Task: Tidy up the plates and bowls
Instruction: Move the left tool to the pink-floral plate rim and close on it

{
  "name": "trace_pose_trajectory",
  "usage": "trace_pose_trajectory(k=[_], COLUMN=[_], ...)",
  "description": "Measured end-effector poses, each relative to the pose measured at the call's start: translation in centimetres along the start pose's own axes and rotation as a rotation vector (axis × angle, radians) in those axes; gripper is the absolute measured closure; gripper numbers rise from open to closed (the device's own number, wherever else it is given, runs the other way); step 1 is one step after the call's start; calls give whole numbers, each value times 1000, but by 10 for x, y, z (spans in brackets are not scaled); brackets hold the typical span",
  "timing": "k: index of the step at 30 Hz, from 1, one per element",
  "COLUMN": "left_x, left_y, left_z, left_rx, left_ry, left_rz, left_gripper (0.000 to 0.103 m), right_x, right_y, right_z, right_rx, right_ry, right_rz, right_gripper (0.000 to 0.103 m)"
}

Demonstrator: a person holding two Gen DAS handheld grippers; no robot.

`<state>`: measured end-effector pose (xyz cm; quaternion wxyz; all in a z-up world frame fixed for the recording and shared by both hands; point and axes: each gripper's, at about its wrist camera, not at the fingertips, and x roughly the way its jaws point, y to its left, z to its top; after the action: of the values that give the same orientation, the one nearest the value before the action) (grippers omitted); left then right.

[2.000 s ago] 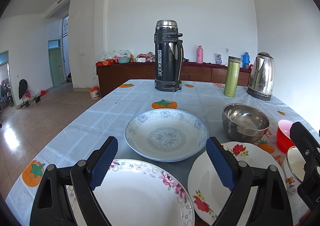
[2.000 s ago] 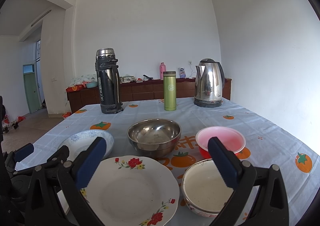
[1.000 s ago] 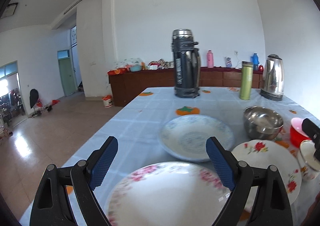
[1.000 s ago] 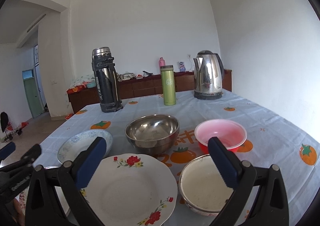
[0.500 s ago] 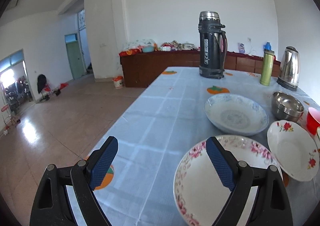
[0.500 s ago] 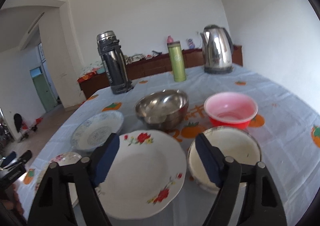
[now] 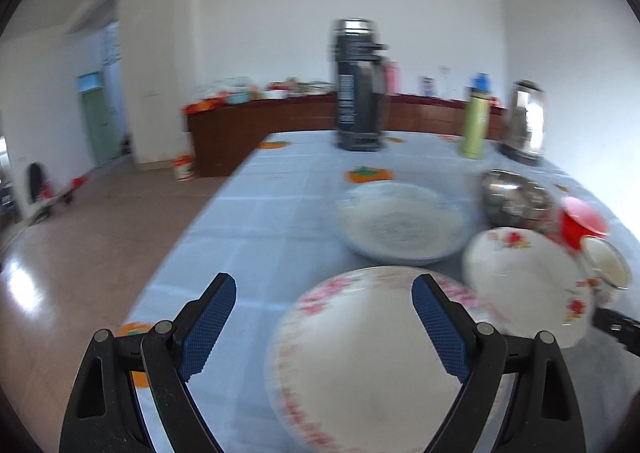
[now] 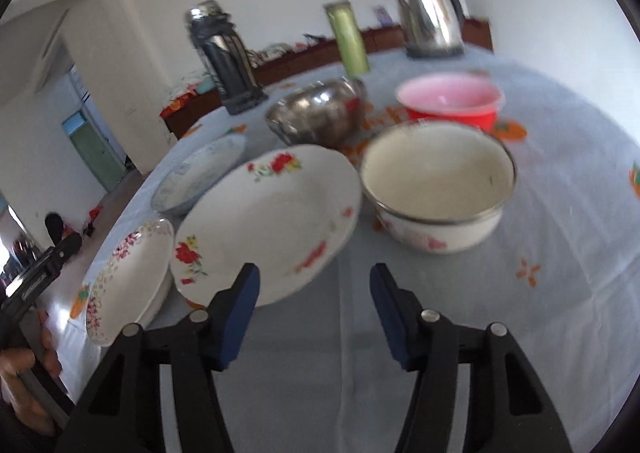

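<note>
- Low in the right wrist view, the right gripper [image 8: 314,285] hangs over bare tablecloth [image 8: 560,213] with its jaws closing and nothing between them; the near edge of the red-flower plate [image 8: 264,221] lies just up-left of its left pad.
- At the bottom of the left wrist view, the left gripper [image 7: 324,317] stands wide open and empty, its right pad over the pink-flower plate [image 7: 372,365].
- Plates sit in the left half of the right wrist view: pink-flower plate lower left, red-flower plate centre, blue plate [image 8: 200,177] behind them.
- Bowls sit to the right: white bowl [image 8: 438,181] just beside the red-flower plate, steel bowl [image 8: 316,117] and red bowl [image 8: 450,101] behind.
- My read of the step: taking the red-flower plate by its near rim, to stack plates.
- To do it well, slide one pad under the rim and one over it, bite well in, and lift level so it clears the white bowl.
- Risk: a thin, slick rim may slip from a shallow pinch.
- Writing: a flask [image 7: 358,89] at top centre of the left wrist view bears a pale label, too blurred to read; no brand is legible elsewhere.
</note>
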<state>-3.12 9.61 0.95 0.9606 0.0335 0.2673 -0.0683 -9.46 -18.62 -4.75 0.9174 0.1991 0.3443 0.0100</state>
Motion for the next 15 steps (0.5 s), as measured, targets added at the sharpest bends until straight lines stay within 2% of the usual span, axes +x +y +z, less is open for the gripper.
trace_pose_trajectory(k=[2, 4, 5, 9, 15], left_x=[9, 16, 19, 14, 19], left_y=[-18, -35, -43, -38, 17], left_z=[8, 14, 16, 20, 2], left_rx=[38, 83, 109, 118, 75], left_ry=[23, 42, 51, 33, 100], left_rz=[-71, -108, -115, -63, 45], left_gripper=[12, 13, 17, 18, 19], right_x=[2, 2, 1, -4, 3], right_y=[-5, -6, -6, 1, 53], right_z=[3, 4, 4, 2, -7], right_rx=[29, 42, 44, 6, -108], right_ry=[16, 20, 22, 15, 73], right_rz=[20, 39, 49, 66, 221], right_gripper=[44, 47, 50, 51, 50])
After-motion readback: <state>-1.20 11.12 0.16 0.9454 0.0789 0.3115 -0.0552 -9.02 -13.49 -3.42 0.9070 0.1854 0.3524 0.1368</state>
